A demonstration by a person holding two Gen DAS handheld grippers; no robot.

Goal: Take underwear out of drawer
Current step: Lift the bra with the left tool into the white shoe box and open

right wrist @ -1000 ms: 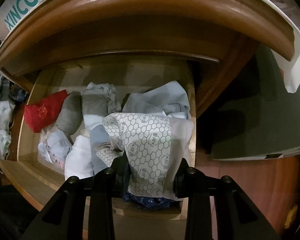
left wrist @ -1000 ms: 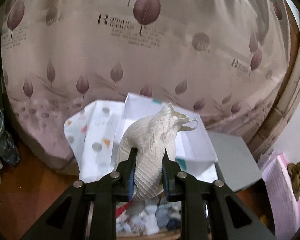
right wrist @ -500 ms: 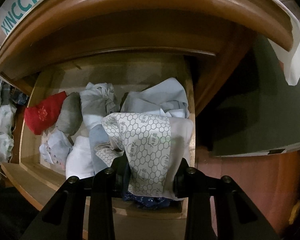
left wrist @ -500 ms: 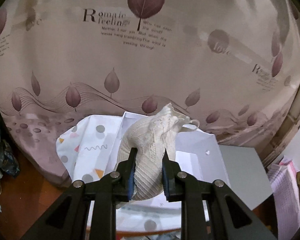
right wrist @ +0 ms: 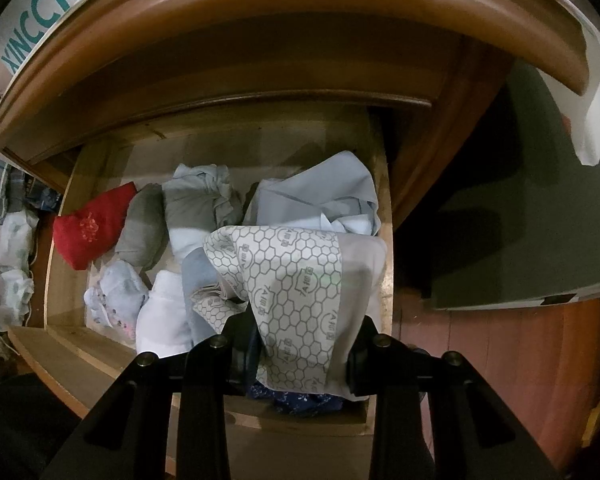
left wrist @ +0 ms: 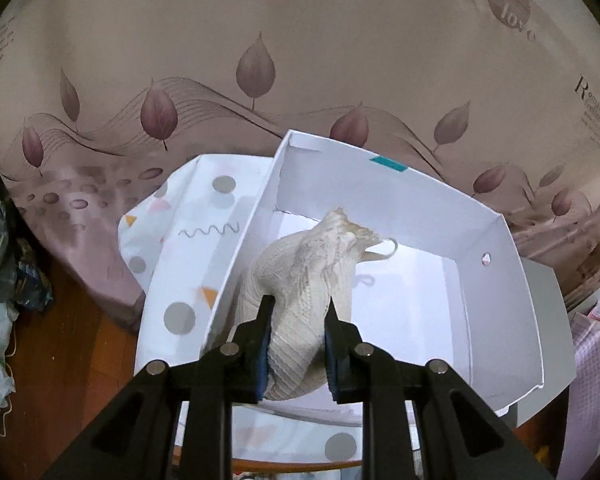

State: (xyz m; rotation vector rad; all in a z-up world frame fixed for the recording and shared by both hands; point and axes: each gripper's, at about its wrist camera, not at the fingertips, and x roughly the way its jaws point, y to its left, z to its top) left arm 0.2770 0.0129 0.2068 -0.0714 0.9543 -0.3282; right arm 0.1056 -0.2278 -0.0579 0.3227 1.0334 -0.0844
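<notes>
My left gripper point(left wrist: 298, 308) is shut on a cream lace piece of underwear point(left wrist: 312, 276), which hangs over the inside of an open white cardboard box point(left wrist: 496, 304). My right gripper point(right wrist: 300, 344) is shut on a pale piece of underwear with a grey honeycomb-print band point(right wrist: 296, 280), held just above the front right of the open wooden drawer point(right wrist: 60, 332). Inside the drawer lie a red piece point(right wrist: 88, 228), grey rolled pieces point(right wrist: 144, 232), white ones point(right wrist: 164, 316) and a light blue garment point(right wrist: 320, 196).
A white spotted cloth or bag point(left wrist: 188, 248) lies left of the box. A leaf-print pink bedspread point(left wrist: 260, 60) fills the background. A shoebox marked XINCCI point(right wrist: 40, 4) sits on the cabinet top point(right wrist: 260, 12). Wooden floor point(right wrist: 520, 352) lies right of the drawer.
My left gripper has carried the cream underwear forward and down, so the white box now lies open right under it. The right gripper and its honeycomb piece have stayed put.
</notes>
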